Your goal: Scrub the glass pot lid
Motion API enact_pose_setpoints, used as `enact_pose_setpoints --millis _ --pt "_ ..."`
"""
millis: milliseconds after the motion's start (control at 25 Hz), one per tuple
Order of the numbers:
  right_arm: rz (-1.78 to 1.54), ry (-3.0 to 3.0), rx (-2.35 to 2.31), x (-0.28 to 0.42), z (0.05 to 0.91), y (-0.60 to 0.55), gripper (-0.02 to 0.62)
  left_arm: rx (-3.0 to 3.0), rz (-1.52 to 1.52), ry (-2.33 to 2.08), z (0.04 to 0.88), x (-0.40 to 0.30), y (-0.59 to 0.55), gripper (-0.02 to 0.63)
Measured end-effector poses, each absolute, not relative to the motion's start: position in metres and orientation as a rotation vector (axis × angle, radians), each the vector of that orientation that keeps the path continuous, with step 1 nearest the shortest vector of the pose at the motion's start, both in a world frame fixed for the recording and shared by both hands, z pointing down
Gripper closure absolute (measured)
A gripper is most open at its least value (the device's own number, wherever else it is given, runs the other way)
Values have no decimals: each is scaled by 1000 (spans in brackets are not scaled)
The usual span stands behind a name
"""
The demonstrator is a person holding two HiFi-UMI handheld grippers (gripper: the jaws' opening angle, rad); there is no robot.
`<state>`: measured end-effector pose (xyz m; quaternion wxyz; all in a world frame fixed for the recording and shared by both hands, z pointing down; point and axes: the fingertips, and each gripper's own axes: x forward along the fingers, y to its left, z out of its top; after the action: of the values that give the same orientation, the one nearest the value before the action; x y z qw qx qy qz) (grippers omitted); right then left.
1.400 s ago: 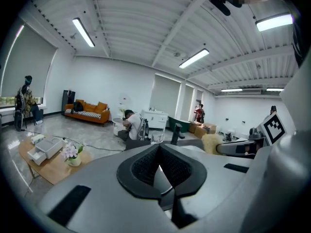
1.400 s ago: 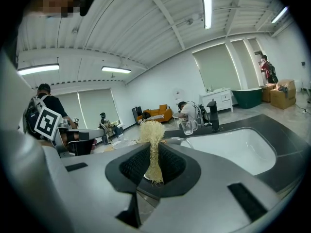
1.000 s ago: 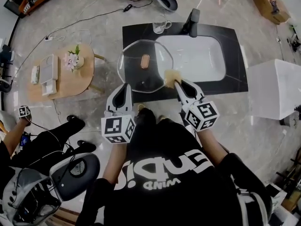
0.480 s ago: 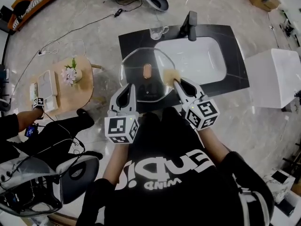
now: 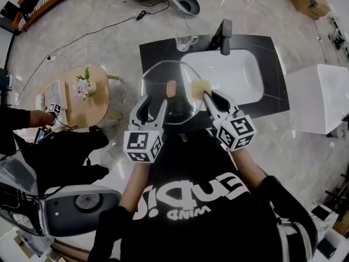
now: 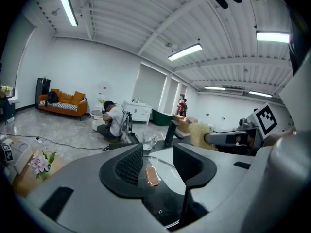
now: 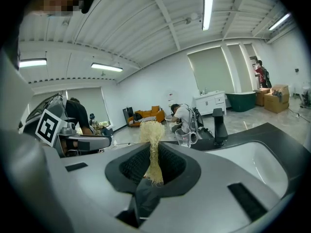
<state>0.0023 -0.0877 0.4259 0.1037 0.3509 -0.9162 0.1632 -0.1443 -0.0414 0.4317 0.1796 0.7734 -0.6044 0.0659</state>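
The left gripper [image 5: 151, 107] has just been opening its jaws, which now stand apart astride the near rim of the glass pot lid [image 5: 158, 76] without pressing it. The lid lies flat on the dark counter [image 5: 150, 51] at the left edge of the sink [image 5: 240, 75]. Its handle [image 5: 171, 88] runs straight ahead of that gap. The right gripper [image 5: 209, 97], clamped on a yellow scrubber [image 5: 199, 87], sits at the lid's right rim, well placed to scrub.

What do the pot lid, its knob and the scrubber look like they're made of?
The pot lid looks like clear, glossy glass: the dark counter shows through it. The knob is probably copper-toned metal, shiny, though coated plastic is possible. The scrubber is a pale yellow fibrous mesh, perhaps loofah or plastic strands, matte and frizzy.
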Motion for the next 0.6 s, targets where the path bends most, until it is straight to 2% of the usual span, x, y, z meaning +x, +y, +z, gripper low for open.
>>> enact_pose_setpoints --millis 600 --pt "509 -2687 1102 46 429 -123 558 2094 415 -1559 520 -117 -96 410"
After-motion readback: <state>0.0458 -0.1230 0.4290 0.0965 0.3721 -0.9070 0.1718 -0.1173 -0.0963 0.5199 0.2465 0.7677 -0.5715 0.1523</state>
